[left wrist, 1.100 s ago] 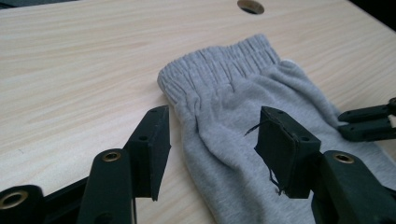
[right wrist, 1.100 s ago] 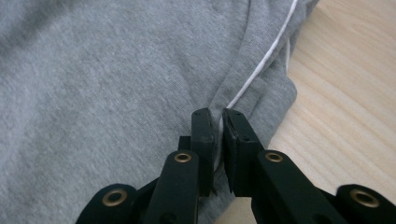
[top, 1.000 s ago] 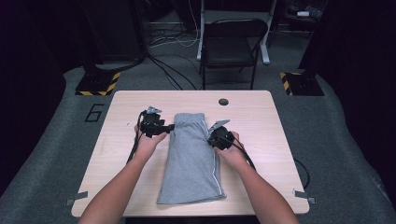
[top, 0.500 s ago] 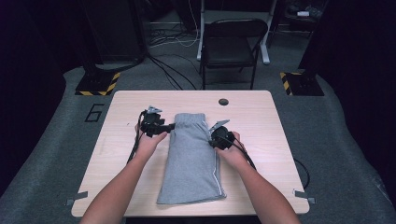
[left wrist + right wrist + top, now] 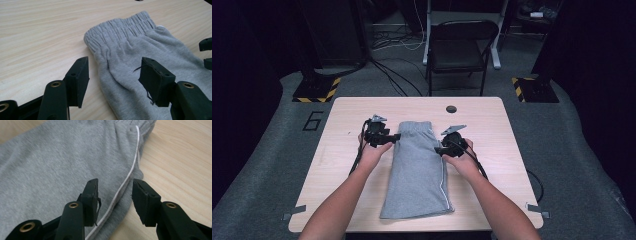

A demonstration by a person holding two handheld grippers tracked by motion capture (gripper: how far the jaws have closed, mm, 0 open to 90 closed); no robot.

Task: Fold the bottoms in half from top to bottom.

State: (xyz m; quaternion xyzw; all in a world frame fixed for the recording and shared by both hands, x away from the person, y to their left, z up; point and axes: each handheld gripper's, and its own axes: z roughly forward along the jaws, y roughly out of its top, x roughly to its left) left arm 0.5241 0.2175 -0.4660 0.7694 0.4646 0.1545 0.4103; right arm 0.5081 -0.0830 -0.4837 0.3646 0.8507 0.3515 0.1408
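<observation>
In the high view, the folded grey pants point(image 5: 419, 170) lie along the middle of the table point(image 5: 337, 150), reaching its near edge, with the left gripper point(image 5: 391, 137) and right gripper point(image 5: 439, 149) at their sides. In the left gripper view, the jaws stand released, the pants' edge between them. In the right gripper view, the jaws have just been opening; the white-striped edge lies between them, ungripped.

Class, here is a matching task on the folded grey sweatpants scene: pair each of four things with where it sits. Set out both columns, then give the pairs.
1 left tool
2 right tool
3 elastic waistband
4 round dark hole

A in the table top beyond the sweatpants
B open astride the white-piped edge
C the sweatpants' far end
D open astride the plain edge by the waistband

Pairs: 1-D, 2-B, 3-C, 4-A
</observation>
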